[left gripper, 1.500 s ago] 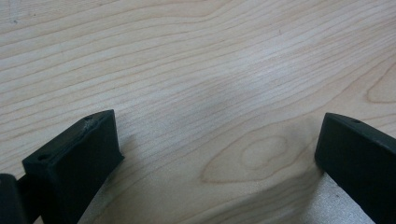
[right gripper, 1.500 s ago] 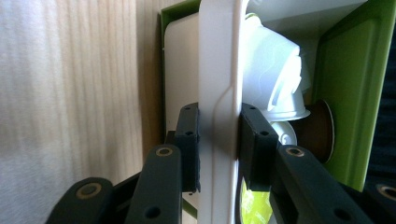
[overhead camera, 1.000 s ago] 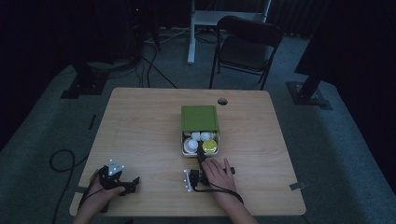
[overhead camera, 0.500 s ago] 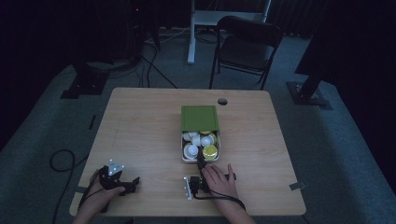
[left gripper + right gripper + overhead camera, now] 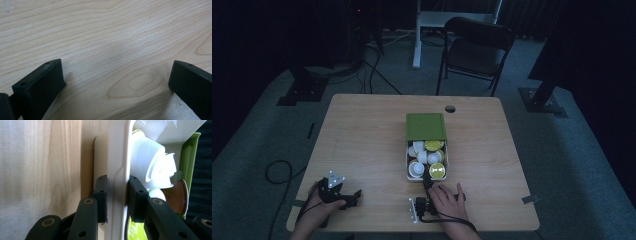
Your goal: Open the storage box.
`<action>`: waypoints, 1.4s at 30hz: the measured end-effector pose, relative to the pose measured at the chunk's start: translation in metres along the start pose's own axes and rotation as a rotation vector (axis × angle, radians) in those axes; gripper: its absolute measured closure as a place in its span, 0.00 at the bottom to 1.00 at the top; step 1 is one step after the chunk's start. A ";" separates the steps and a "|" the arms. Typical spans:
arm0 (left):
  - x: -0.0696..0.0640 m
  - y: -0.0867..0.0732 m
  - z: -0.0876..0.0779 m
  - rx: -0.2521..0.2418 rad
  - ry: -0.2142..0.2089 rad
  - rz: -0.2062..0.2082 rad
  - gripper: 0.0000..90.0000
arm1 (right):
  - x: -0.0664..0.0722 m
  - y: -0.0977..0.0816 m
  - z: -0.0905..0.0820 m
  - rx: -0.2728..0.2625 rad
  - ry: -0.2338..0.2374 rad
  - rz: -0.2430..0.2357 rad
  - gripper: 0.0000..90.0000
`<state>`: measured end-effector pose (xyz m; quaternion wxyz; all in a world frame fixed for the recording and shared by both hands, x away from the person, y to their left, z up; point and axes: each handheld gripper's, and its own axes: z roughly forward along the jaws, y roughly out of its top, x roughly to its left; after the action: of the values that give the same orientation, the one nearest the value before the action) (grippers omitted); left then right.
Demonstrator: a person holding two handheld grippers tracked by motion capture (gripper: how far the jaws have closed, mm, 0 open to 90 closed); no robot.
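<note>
From the high view we see the box (image 5: pixel 426 159) in the middle of the surface (image 5: pixel 362 140), its green lid (image 5: pixel 426 125) slid toward the far side so the near half lies exposed, full of white and green-topped cups (image 5: pixel 431 157). Our right gripper (image 5: pixel 426 181) sits at the box's near edge, and our left gripper (image 5: pixel 357 194) rests near the front left corner, well apart from everything. In the left gripper view, its jaws are spread wide over bare wood with nothing between them. In the right gripper view, our right gripper (image 5: pixel 117 197) pinches the white box wall (image 5: pixel 117 170), one pad outside and one inside, with cups (image 5: pixel 152 167) crowding the inner pad. The bite looks shallow and thin, so a hard pull could make the wall slip out or flex. A tilt of the wrist could tip the box and spill cups, and nothing steadies the far end.
</note>
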<state>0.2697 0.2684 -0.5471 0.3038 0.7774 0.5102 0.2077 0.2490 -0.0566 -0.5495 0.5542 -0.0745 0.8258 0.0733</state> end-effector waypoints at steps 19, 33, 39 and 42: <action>0.000 0.000 0.000 0.000 0.000 0.001 0.00 | 0.006 0.000 -0.021 -0.011 0.018 -0.004 0.80; 0.000 0.000 0.000 0.001 0.000 0.001 0.00 | 0.007 0.000 -0.030 -0.036 0.038 0.008 0.80; 0.000 0.000 0.000 0.001 0.000 0.001 0.00 | 0.000 0.002 -0.037 -0.084 0.079 0.095 0.72; 0.000 0.000 0.000 0.000 0.000 0.001 0.00 | -0.005 0.003 -0.043 -0.119 0.092 0.137 0.71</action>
<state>0.2697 0.2685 -0.5470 0.3036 0.7776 0.5099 0.2077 0.2113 -0.0619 -0.5285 0.5040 -0.0539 0.8477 0.1567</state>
